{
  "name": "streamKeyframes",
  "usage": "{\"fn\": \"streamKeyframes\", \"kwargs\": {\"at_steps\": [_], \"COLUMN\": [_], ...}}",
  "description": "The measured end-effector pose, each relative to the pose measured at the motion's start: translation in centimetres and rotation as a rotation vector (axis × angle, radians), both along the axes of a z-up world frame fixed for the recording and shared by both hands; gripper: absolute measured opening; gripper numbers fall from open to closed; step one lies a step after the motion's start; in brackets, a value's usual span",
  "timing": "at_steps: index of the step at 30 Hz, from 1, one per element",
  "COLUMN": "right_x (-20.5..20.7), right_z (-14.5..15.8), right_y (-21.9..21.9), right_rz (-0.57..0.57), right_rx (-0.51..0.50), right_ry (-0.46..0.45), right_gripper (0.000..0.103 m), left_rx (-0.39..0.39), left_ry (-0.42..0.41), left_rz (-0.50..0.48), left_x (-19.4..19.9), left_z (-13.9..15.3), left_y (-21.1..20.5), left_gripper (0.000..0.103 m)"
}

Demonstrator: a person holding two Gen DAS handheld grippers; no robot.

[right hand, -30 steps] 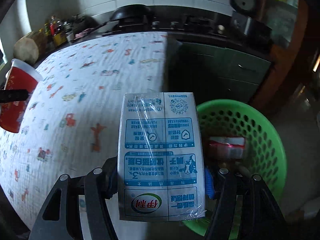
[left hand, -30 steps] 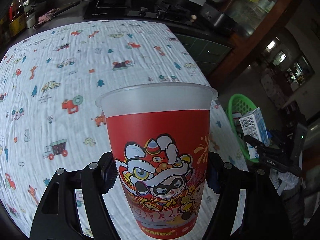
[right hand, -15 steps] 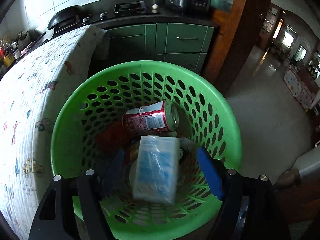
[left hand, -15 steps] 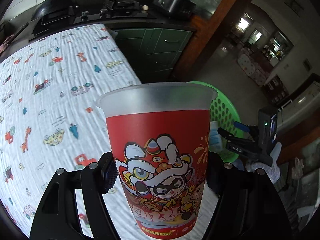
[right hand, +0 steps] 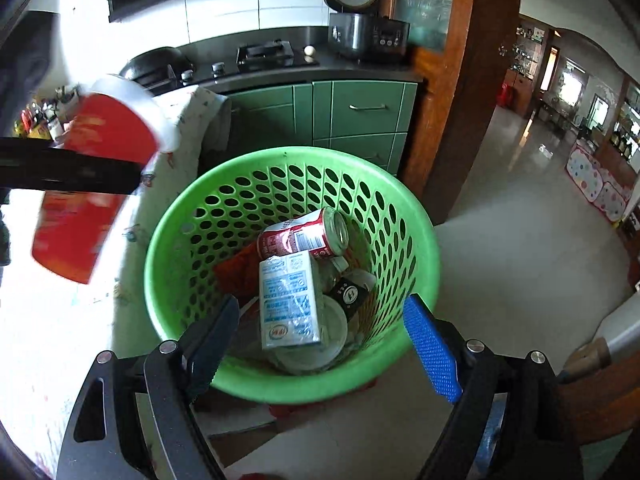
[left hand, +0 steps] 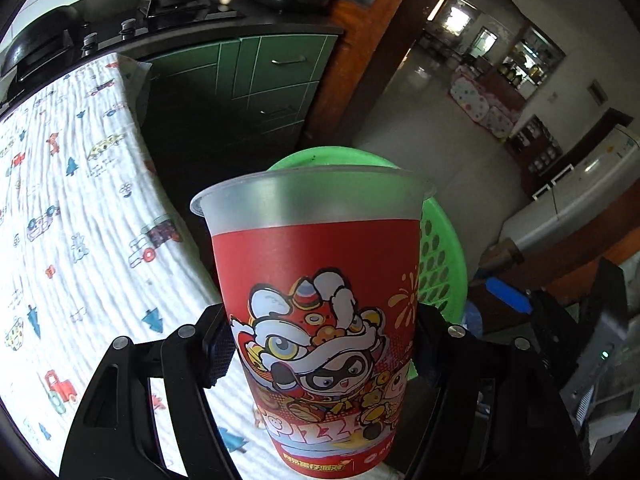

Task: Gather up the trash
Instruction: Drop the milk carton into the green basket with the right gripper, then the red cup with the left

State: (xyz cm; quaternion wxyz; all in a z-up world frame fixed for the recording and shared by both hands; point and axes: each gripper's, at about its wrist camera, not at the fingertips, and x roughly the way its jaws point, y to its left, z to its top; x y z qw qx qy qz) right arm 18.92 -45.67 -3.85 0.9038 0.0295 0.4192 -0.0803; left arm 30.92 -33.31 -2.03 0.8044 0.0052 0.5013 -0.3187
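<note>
Right wrist view: the milk carton (right hand: 289, 300) has been dropped into the basket (right hand: 416, 248) by the right gripper (right hand: 324, 344), now opening and empty; the cup (left hand: 320, 320), clamped in the left gripper (left hand: 320, 354), has been brought near the basket.

Daylight pours in from the far rooms on the right, throwing a bright sheen across the polished floor (right hand: 520, 216). In the right wrist view the patterned cloth (right hand: 48, 320) at lower left burns out to near white, its print lost in glare. The red cup (right hand: 96, 184) there is smeared with motion blur, while the green basket (right hand: 420, 248) stays crisp. The green cabinets (left hand: 248, 92) sit in dim shade in the left wrist view. Both views bow strongly at the edges, with black corners.
</note>
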Motion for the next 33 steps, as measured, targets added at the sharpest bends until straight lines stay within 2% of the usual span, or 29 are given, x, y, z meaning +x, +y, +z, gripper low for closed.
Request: {"fn": "streamKeyframes", "kwargs": {"at_steps": [5,11,22,33], "right_x": [-1.6,-2.1,-2.4,-3.9], "right_z": [0.2,-0.2,0.3,1.1], "right_y": [0.4,0.9,2.4,4.5], "right_rz": [0.004,-0.004,0.001,0.004], "right_rx": [0.023,0.041,0.046,0.062], "right_ry": [-0.020,-0.025,-0.035,-0.042], "right_gripper": [0.081,0.082,0.082,0.083], "left_rx": [0.023,0.037,0.036,0.025], "left_ry": [0.007,0.014,-0.054,-0.163], "left_rz": [-0.009,-0.006,0.001,0.029], "left_x": [0.2,0.5,-0.5,-4.3], "left_z": [-2.0,-2.8,-1.1,2.0], "left_y": [-2.4,-3.0,-0.7,3.8], "left_gripper": [0.071,0.072,0.080,0.088]}}
